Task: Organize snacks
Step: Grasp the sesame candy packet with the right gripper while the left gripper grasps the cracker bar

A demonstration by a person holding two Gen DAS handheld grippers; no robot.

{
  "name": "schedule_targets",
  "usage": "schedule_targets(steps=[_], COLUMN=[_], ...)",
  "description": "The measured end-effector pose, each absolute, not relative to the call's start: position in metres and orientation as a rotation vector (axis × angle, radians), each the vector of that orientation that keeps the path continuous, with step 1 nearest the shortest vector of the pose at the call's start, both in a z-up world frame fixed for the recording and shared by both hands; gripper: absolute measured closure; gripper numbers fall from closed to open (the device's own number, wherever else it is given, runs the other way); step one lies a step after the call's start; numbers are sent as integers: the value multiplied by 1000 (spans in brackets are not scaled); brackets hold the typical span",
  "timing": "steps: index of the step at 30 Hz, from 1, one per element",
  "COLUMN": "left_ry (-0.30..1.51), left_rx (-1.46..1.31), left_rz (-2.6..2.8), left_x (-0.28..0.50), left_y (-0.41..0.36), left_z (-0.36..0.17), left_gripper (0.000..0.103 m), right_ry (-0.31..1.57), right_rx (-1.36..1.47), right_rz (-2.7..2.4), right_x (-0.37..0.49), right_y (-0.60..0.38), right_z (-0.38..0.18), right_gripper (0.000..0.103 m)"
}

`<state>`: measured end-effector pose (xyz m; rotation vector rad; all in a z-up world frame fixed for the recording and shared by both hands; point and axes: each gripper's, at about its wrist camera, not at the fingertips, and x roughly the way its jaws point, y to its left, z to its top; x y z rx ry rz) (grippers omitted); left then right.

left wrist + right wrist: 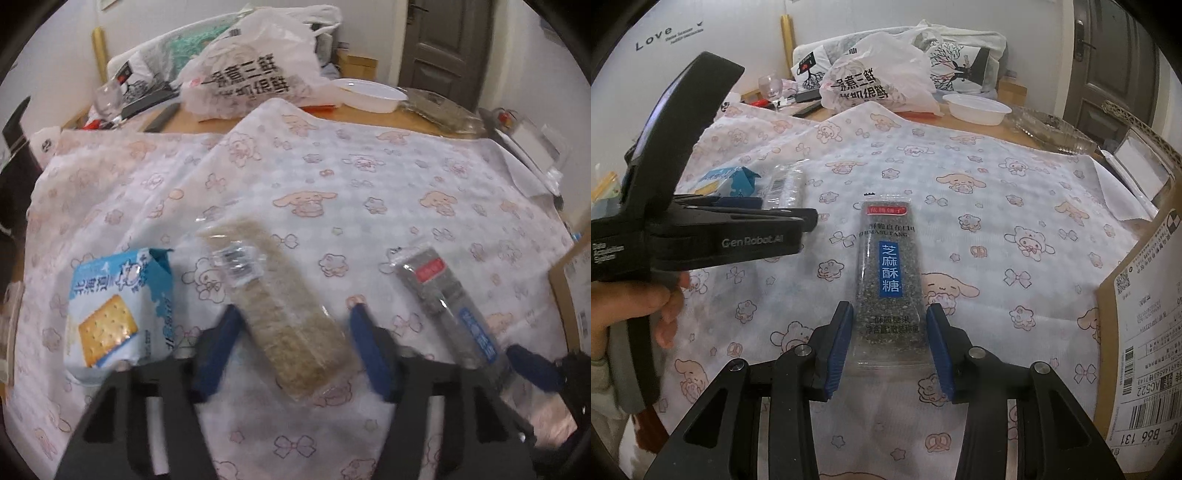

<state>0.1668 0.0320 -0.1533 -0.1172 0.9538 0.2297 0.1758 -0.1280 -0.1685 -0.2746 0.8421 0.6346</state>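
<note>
three snack items lie on the cloth-covered worktop point(369, 177). item one: a blue cracker box point(118, 310), top flap torn open, contents not visible, just left of the left tool point(291, 314). item two: one clear-wrapped beige cracker pack point(280, 295), lying between the left tool's spread fingers, which are released with a gap on the right side; contact on the left side cannot be told. item three: one black sesame candy pack point(888, 273), lying between the right tool's point(888, 317) parted fingers, not pinched. beyond both tools: one white plastic bowl point(977, 107), contents not visible; one printed plastic bag point(879, 83), bulging, contents hidden. one cardboard carton point(1145, 332) stands right of the right tool.
</note>
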Motion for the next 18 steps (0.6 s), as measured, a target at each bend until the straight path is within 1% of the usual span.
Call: schedule_targets(steps=[4,15,18], left_ry=[960,988,992], left_rx=[-95,-10,-35], left_rz=[164,-47,-39], left_x=[156,92,83], left_y=[26,-2,1], left_z=[-151,-147,-147], left_gripper=[55,56,55], right_ry=[843,854,859], right_rx=[-275,-290,-290], right_rz=[629,609,603], right_x=[175,141,128], right_y=[-129,-147,-153], right_z=[-168,-167,-167], right_gripper=[66,68,68])
